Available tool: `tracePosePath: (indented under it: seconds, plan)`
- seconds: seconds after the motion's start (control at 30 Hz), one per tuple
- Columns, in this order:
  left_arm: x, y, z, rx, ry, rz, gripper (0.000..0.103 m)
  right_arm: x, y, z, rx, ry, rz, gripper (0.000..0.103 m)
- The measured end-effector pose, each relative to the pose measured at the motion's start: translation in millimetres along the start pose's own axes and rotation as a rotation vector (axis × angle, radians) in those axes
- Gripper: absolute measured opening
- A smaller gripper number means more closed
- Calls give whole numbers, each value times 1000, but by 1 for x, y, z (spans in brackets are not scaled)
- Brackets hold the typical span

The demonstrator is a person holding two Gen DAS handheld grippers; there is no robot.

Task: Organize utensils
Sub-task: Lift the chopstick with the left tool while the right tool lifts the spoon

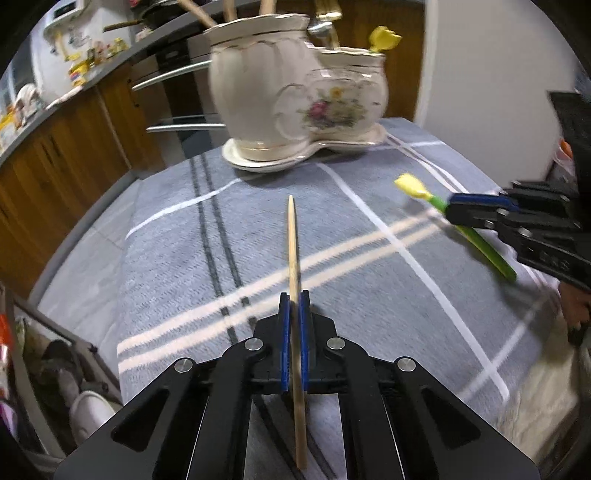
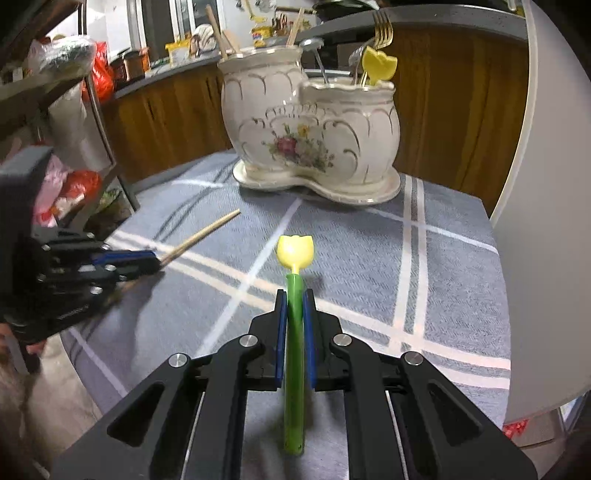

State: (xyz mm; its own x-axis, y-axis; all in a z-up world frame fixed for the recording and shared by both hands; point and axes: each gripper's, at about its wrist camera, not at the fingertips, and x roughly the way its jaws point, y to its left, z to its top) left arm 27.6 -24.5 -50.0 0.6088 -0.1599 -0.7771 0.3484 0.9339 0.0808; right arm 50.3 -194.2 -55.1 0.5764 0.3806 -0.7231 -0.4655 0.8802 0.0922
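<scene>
My left gripper (image 1: 294, 295) is shut on a thin wooden stick-like utensil (image 1: 292, 243), held above the cloth and pointing at the holder. It also shows in the right wrist view (image 2: 201, 232), with the left gripper (image 2: 157, 260). My right gripper (image 2: 294, 293) is shut on a green-handled utensil with a yellow tulip head (image 2: 295, 249), also seen in the left wrist view (image 1: 436, 203), with the right gripper (image 1: 448, 210). A white floral double ceramic holder (image 1: 295, 96) (image 2: 314, 125) stands at the far side. Its taller pot holds wooden utensils (image 2: 221, 37). Its lower pot holds metal cutlery (image 2: 380, 29) and another tulip utensil (image 2: 378, 64).
A grey-blue striped cloth (image 1: 369, 258) (image 2: 369, 258) covers the table. Wooden cabinets (image 1: 55, 166) and a counter with clutter stand behind. A rack with bags (image 2: 66, 184) is to the left. A white rounded surface (image 2: 546, 221) stands at the right.
</scene>
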Motion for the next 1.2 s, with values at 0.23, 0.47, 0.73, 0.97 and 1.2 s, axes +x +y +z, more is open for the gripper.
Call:
tracePosePath:
  seconds: [0.23,0.47,0.73,0.97,1.2]
  plan:
    - [-2,-8,1,30,41,7,7,5,2,-6,-21,49,6,9]
    - [7,-6,9,29,46,33,20,12,11,-5,-59,63,-20,18]
    - [21,-8,20,54,48,28,6,14,9,-2,-50,58,-11,9]
    - [5,1,20,46,-52,-8,5,-13,-3,9,14,-73,22,9]
    - [-48,19,38,2,-314,-120,5,-61,-10,47,38,-331,58,9]
